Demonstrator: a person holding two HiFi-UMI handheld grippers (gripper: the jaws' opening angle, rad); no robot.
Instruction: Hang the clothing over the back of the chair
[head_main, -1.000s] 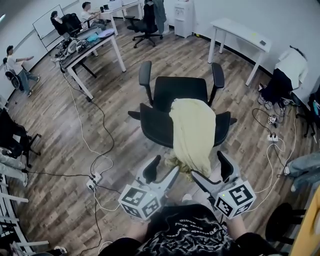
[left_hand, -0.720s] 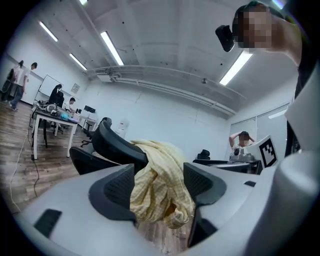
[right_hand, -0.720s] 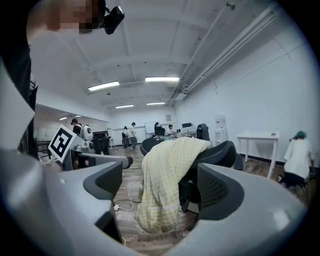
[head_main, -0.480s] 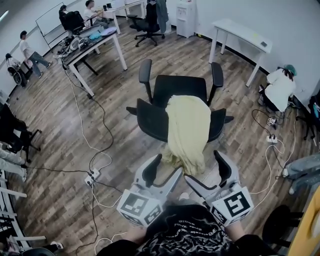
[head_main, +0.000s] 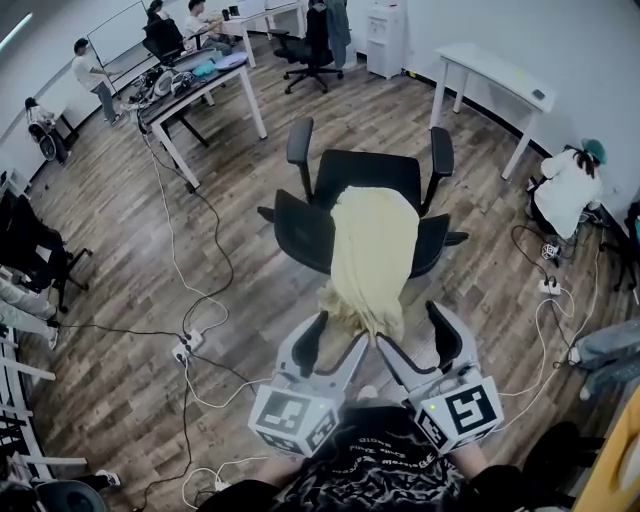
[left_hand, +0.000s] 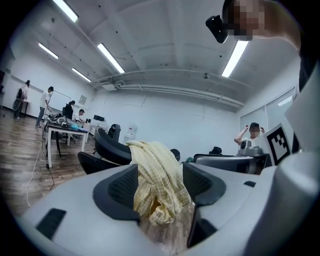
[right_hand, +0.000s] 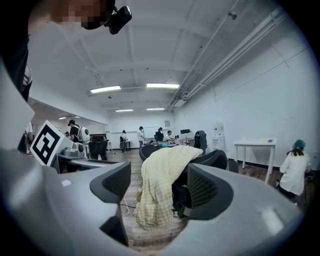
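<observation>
Nearest, the left gripper (head_main: 336, 334) and the right gripper (head_main: 411, 334) are held with jaws spread and nothing gripped, the right one's jaws having just been closing slightly. Beyond them, the yellow clothing (head_main: 372, 255) is draped over the top edge of the back of the chair (head_main: 300, 232).

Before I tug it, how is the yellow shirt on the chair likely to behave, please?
The shirt looks floppy, sagging in folds over the chair back. Probably light; hanging low this side, it might slide off.

A wood floor (head_main: 270, 100) bears a black chair (head_main: 300, 232), its back draped with yellow clothing (head_main: 372, 255), plus apparently loose cables (head_main: 228, 272).
</observation>
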